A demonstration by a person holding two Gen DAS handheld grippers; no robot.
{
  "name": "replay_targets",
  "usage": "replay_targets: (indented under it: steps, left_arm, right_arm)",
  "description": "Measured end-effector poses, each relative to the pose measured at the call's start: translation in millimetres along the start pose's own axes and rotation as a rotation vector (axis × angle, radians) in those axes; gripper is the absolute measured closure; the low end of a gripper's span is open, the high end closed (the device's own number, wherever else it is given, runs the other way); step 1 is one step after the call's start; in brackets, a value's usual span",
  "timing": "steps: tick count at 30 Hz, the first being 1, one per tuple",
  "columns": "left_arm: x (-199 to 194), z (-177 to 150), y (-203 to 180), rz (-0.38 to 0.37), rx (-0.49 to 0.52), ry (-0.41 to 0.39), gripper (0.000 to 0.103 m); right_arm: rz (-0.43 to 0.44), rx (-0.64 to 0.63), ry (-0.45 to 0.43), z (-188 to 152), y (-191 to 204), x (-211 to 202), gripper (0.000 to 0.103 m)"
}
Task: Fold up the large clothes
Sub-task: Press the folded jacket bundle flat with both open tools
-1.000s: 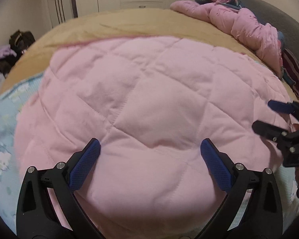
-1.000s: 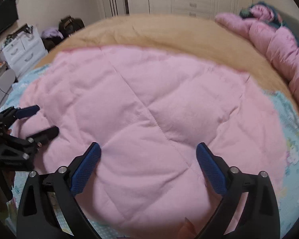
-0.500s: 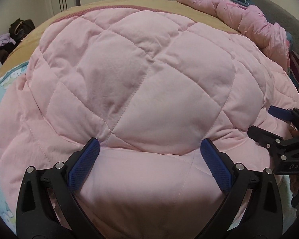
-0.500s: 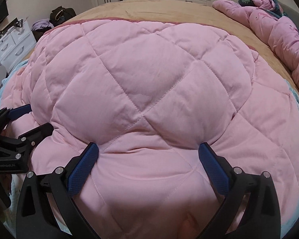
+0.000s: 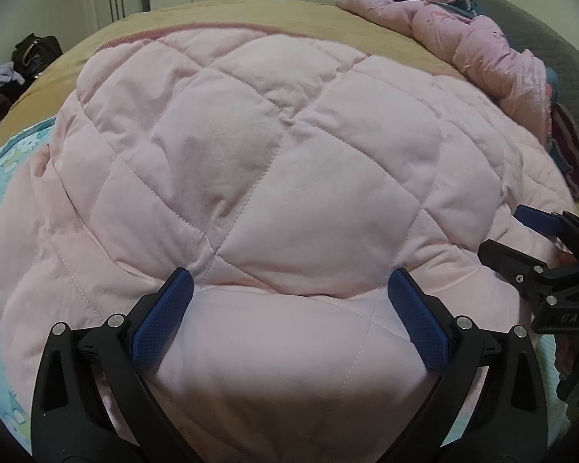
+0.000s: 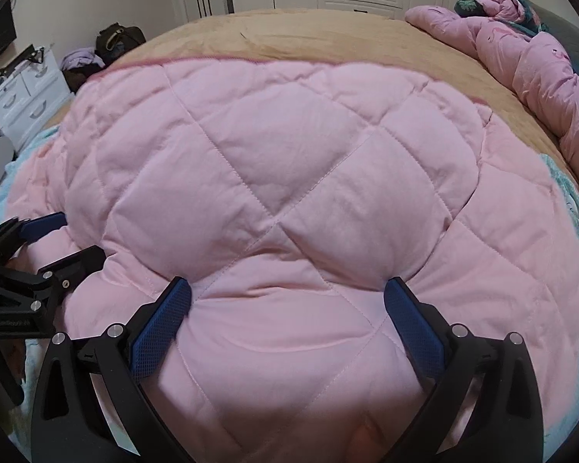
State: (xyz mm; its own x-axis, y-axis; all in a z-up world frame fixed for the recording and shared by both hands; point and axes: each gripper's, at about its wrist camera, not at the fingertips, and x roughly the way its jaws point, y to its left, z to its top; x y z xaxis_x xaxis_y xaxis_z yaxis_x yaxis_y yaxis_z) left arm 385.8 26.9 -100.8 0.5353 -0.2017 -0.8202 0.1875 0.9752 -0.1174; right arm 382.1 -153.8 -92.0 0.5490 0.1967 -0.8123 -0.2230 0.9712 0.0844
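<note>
A large pale pink quilted garment [image 5: 274,162] lies spread on the bed, also in the right wrist view [image 6: 281,177]. Its near part is folded over itself and bulges up between both pairs of fingers. My left gripper [image 5: 289,289] is open, its blue pads wide apart, with the near edge of the fabric lying between them. My right gripper [image 6: 287,289] is open the same way over the near edge. The right gripper shows at the right of the left wrist view [image 5: 536,239], and the left gripper at the left of the right wrist view [image 6: 46,243].
The bed has a tan cover [image 6: 289,34] beyond the garment and a light blue printed sheet [image 5: 4,177] at the sides. A crumpled pink quilt [image 6: 529,54] lies at the far right. White drawers [image 6: 23,96] and dark bags [image 6: 115,42] stand left of the bed.
The near part of the pink garment has been carried forward and folded over onto itself. Both grippers have moved forward and low onto the fabric. They stay open.
</note>
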Motion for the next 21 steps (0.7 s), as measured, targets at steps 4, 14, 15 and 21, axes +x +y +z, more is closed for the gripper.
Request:
replay_targets:
  steps: [4,14,15,21]
  left_arm:
    - [-12.8,-0.8,3.5,-0.018,0.000,0.008,0.008]
    - [-59.3,-8.2,3.1,0.038,-0.012,-0.039,0.008]
    - [-67.7,-9.3,2.1,0.056,-0.005,-0.054,0.008]
    - [-109.4,-13.4,-1.2,0.068,-0.023,-0.116,0.008]
  right_arm:
    - [0.022,0.024,-0.027,-6.0,-6.4,-25.2,0.004]
    - [0.035,0.011,-0.109,-20.1,-8.4,-94.9,0.004]
    - [0.036,0.013,-0.117,-21.6,-10.3,-100.7,0.004]
    - [0.059,0.034,-0.175,-22.9,-15.4,-142.8,0.004]
